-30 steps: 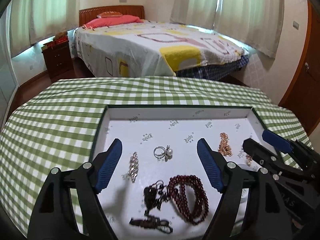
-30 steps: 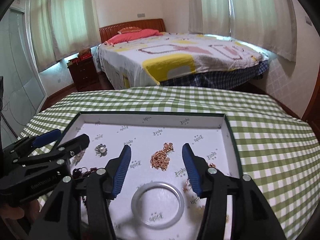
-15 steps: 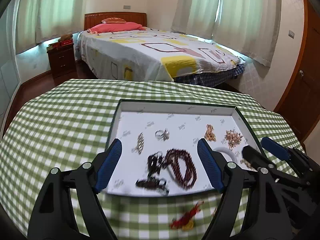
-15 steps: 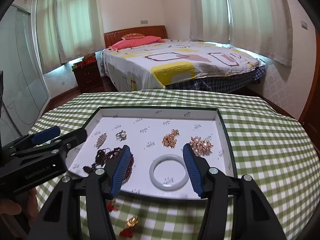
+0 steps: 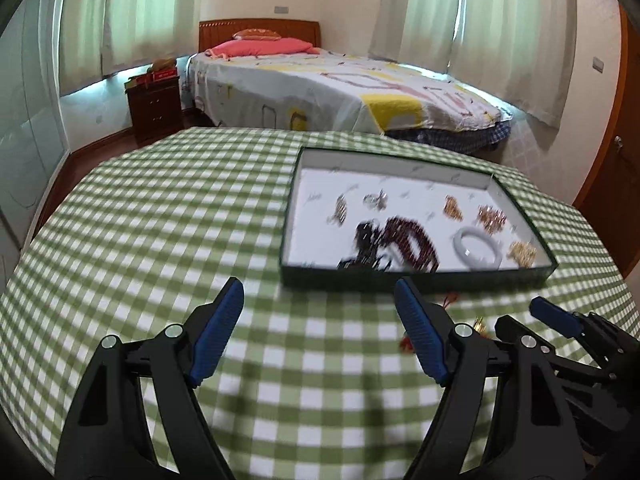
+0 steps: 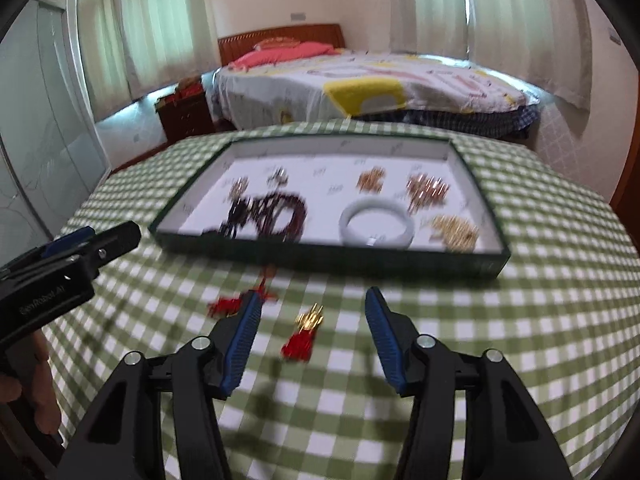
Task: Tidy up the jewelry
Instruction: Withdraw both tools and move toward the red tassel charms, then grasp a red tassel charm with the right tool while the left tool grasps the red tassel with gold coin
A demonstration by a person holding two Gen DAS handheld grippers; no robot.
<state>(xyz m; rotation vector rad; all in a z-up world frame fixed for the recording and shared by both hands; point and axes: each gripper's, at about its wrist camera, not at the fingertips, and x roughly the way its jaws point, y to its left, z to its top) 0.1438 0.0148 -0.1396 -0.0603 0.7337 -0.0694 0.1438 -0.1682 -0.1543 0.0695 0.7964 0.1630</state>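
So closest in, the right gripper [image 6: 312, 336] is hovering over the checked tablecloth [image 6: 540, 320] with its jaws about half open and just now narrowing a bit, nothing clamped. A red and gold tassel earring [image 6: 302, 334] is lying on the cloth right between the blue pads, not touched as far as I can tell. A second red tassel piece [image 6: 230, 305] is sitting just beside the left pad, partly hidden behind it.

What I'm worrying about: if the jaws are closing low, they're probably pinching cloth along with the earring, or the left pad is dragging that second piece sideways. Everything's blurry too, so aim is looking sketchy.

The left gripper [image 5: 320, 332] is hanging wide open over bare cloth, holding nothing, close to the right one, so the two are risking a bump if either swings inward.

Further out, the tray [image 6: 332, 255] is sitting just past the earrings. Its near wall is standing up, so anything carried in is needing to clear it. Inside, the pale bangle [image 6: 376, 225] and dark bead bracelet [image 6: 286, 216] are crowding the front; open floor is showing more toward the back. Plenty of free table to the right.
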